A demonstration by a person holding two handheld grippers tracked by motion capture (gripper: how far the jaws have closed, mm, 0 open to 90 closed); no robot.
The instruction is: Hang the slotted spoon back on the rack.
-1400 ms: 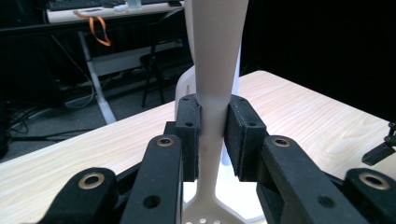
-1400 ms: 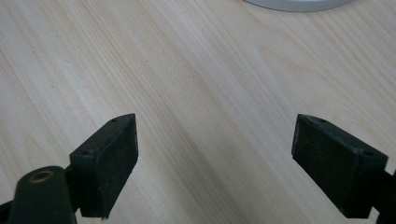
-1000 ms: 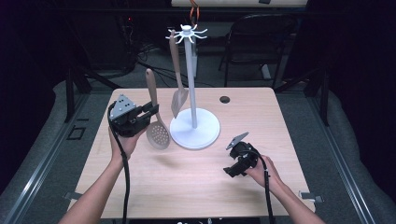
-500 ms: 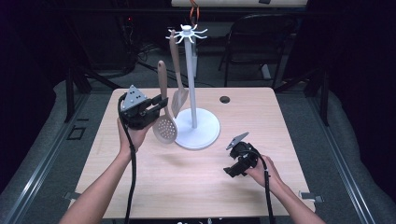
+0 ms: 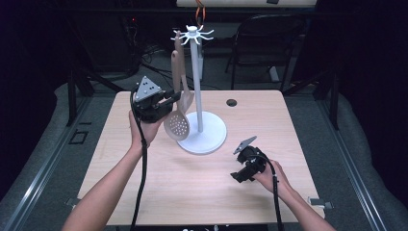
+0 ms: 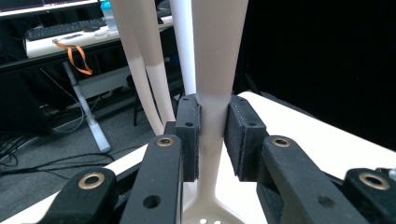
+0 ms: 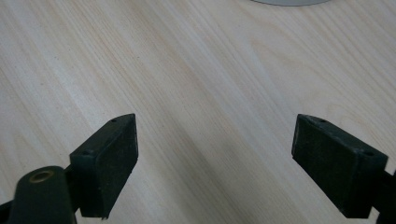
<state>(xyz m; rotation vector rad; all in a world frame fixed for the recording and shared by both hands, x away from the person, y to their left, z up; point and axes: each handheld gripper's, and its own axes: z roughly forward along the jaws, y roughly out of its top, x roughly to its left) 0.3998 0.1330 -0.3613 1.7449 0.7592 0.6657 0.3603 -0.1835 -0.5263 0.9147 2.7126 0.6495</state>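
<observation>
Clamped on the slotted spoon's (image 5: 176, 126) handle, the left gripper (image 5: 169, 102) has carried it up beside the white rack (image 5: 196, 77), nearing a hook, while the right gripper (image 7: 215, 154) rests wide open, empty

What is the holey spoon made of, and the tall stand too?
The holey spoon looks like beige plastic or silicone: smooth, matte, one even colour, with neat round holes. The tall stand looks like white painted metal, perhaps plastic: thin straight pole, flat round base, soft sheen. The left claw grips the spoon's handle.
</observation>
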